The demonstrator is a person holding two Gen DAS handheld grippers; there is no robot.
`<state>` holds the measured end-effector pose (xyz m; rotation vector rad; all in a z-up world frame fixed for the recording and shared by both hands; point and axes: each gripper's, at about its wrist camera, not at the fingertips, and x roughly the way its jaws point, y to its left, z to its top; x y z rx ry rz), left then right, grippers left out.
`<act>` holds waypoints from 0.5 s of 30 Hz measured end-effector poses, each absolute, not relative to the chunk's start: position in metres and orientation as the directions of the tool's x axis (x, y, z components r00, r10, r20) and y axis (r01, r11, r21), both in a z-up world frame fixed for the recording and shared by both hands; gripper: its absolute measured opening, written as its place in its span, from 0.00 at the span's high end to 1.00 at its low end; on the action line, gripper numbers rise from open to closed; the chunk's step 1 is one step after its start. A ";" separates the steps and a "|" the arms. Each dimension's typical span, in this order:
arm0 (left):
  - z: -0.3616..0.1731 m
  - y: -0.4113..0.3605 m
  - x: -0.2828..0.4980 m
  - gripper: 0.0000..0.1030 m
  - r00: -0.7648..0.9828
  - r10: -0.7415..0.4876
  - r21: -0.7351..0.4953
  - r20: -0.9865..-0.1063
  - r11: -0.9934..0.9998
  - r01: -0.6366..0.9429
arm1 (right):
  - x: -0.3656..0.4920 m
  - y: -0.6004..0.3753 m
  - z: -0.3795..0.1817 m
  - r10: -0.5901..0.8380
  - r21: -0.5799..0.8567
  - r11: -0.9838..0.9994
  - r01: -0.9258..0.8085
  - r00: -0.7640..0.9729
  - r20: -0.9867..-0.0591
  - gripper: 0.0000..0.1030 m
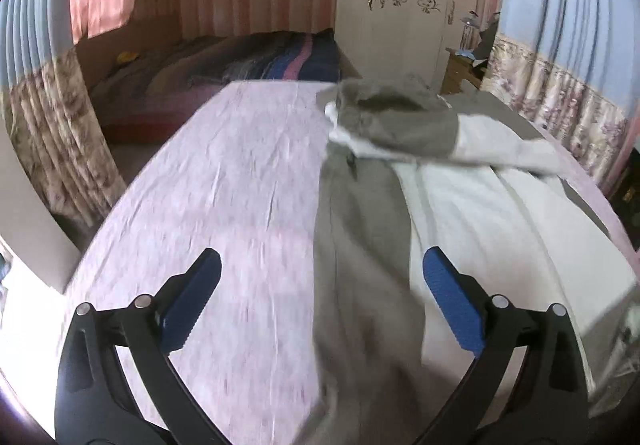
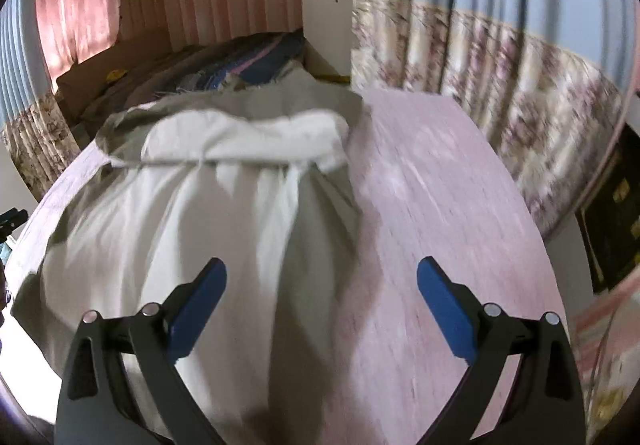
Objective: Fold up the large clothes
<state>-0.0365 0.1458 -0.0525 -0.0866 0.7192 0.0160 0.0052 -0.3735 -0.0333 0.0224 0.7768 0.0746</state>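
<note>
On the pink-covered table (image 1: 224,181) lies the garment (image 1: 460,205), a large grey and white piece with a hood or collar bunched at its far end, and it sits toward one side of the surface, leaving a broad bare stretch of cloth beside it. Part of the folding looks done: in the left wrist view a sleeve (image 1: 460,133) lies across the chest from the far side, and a grey panel with a zip runs down the middle over the white, as if one side has been brought in. The right wrist view shows the garment (image 2: 208,213) as a narrowed, gathered body with the hood (image 2: 244,137) turned back over its top (both pictures are smeared, so finer creases cannot be read).

The left gripper (image 1: 322,301) hangs above the near end of the grey panel with its jaws spread wide and nothing between the blue pads; no cloth is caught. The right gripper (image 2: 322,305) stands the same way, jaws wide and empty, over the edge where the white fabric meets the table.

By my judgement the lengthwise folds are in place or nearly so. What remains is the crosswise fold, bringing the near hem up toward the hood or the hood down, then flattening the lumpy top into a tidy packet.
</note>
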 end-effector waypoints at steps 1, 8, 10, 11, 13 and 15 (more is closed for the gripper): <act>-0.056 0.146 -0.046 0.03 0.746 -0.019 -0.074 -0.665 0.996 -0.041 | -0.006 -0.377 -0.037 0.073 0.052 0.997 -0.051 0.704 -0.706 0.07; -0.075 0.136 -0.113 0.03 0.730 -0.081 -0.079 -0.678 0.996 0.037 | -0.091 -0.389 -0.048 0.126 0.118 0.991 -0.060 0.701 -0.702 0.07; -0.081 0.131 -0.128 0.03 0.723 -0.092 -0.080 -0.685 0.995 0.051 | -0.115 -0.386 -0.051 0.137 0.118 0.990 -0.075 0.702 -0.699 0.07; -0.088 0.129 -0.138 0.03 0.716 -0.104 -0.078 -0.690 0.995 0.068 | -0.124 -0.382 -0.055 0.146 0.119 0.989 -0.088 0.695 -0.704 0.07; -0.099 0.126 -0.150 0.03 0.701 -0.098 -0.061 -0.706 0.995 0.078 | -0.138 -0.371 -0.068 0.144 0.091 0.989 -0.114 0.675 -0.723 0.07; -0.110 0.124 -0.161 0.03 0.690 -0.103 -0.051 -0.717 0.994 0.096 | -0.144 -0.363 -0.084 0.086 0.026 0.995 -0.100 0.659 -0.747 0.11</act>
